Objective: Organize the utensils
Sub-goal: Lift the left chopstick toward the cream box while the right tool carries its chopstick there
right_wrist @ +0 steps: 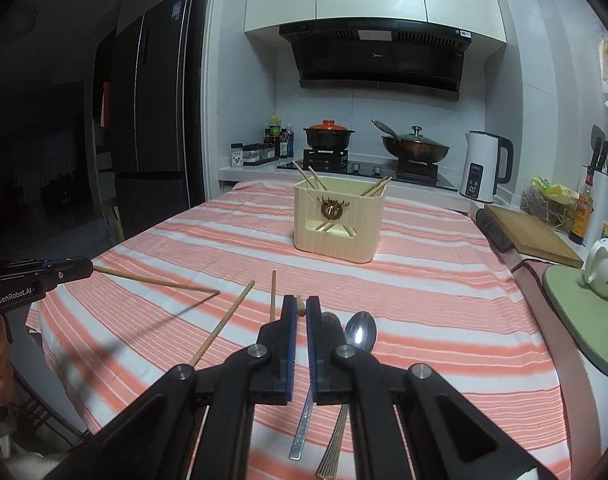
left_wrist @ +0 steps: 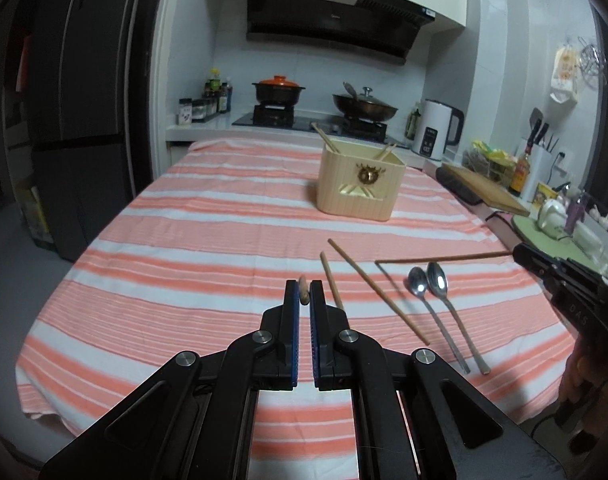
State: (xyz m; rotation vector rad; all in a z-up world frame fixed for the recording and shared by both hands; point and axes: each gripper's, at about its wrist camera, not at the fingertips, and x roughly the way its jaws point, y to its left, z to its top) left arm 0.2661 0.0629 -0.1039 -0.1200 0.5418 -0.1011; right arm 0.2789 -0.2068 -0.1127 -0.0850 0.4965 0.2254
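Left fingers pinch chopstick; right fingers likewise.

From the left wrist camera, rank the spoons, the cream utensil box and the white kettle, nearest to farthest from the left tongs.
1. Spoons: on the cloth, just right of the left tongs.
2. Box: mid-table, ahead.
3. Kettle: counter behind the table, far right.

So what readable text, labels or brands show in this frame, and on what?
"GenRobot.AI": on the left gripper, side of its body.
"DAS": on the right gripper, body, partly cut off.
Range hood logo, kettle display, bottle labels, fridge stickers: too small or blurred.
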